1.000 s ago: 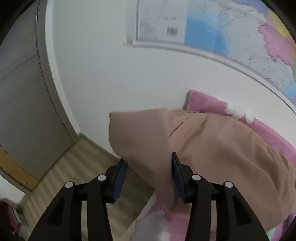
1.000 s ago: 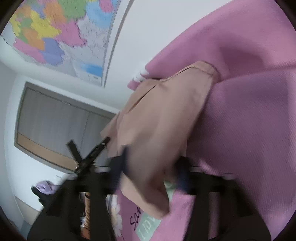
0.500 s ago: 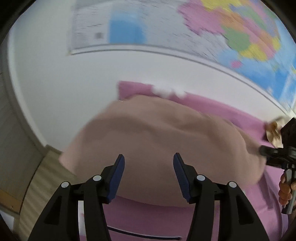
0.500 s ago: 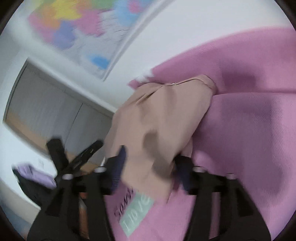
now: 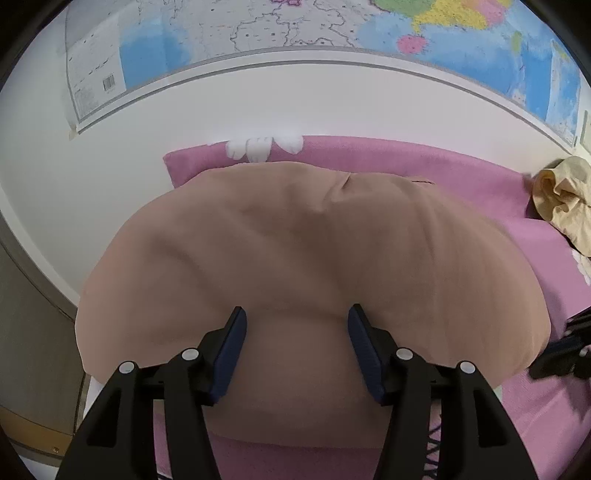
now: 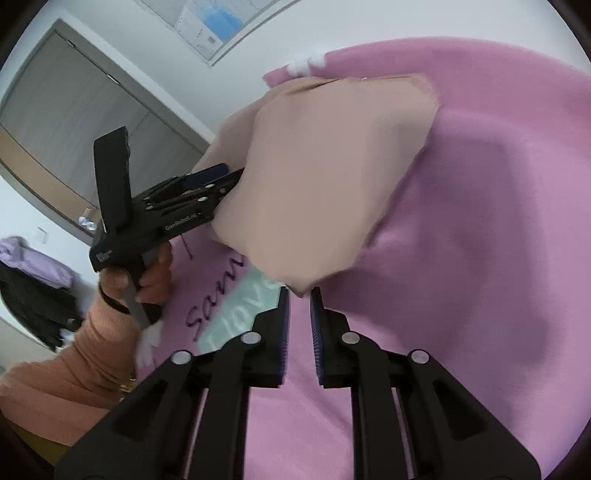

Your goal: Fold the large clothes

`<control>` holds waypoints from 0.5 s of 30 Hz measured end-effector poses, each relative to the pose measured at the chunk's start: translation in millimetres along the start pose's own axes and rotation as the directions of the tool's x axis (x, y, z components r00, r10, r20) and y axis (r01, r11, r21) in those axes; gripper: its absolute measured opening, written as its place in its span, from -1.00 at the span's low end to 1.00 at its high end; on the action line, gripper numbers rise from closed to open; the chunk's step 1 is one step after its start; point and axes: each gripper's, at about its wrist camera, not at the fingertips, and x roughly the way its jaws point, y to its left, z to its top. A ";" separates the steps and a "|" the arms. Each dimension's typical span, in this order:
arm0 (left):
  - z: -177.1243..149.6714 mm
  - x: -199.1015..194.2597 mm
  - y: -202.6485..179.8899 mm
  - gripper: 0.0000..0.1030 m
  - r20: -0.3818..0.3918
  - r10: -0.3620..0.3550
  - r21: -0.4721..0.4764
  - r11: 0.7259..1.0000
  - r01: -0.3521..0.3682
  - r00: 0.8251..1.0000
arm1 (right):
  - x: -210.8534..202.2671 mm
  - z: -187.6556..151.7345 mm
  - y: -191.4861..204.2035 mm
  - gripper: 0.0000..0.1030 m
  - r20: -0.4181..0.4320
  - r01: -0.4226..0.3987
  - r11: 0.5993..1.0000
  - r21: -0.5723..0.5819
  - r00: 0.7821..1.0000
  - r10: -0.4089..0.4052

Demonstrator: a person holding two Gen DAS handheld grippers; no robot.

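Observation:
A tan garment (image 5: 314, 251) lies folded in a thick pad on the pink bed sheet (image 5: 461, 166). My left gripper (image 5: 295, 325) points down over its near edge. Its jaws are opening, and cloth lies between the fingers without being pinched. In the right wrist view the left gripper (image 6: 221, 173) pokes into the garment's (image 6: 314, 177) left fold, held by a hand in an orange sleeve (image 6: 74, 350). My right gripper (image 6: 300, 295) is closing to a narrow gap. The garment's lower corner just touches its fingertips, and pink sheet shows between the pads.
A wall map (image 5: 332, 26) hangs above the bed. A crumpled yellow garment (image 5: 565, 206) lies at the bed's far right. A grey wardrobe (image 6: 74, 110) and hanging purple and dark clothes (image 6: 26, 266) stand beyond the bed's left edge. The sheet carries a mint label (image 6: 240, 306).
The left view swung from the bed's corner to face the garment squarely, and the cloth now lies flat. The right gripper let the cloth out of its jaws and drew back to the corner.

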 end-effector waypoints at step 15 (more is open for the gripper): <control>-10.9 -20.6 -8.4 0.21 0.038 -0.018 -0.061 0.998 0.020 0.999 | 34.8 48.9 13.6 -0.33 0.151 0.196 0.978 -0.067 0.971 -0.184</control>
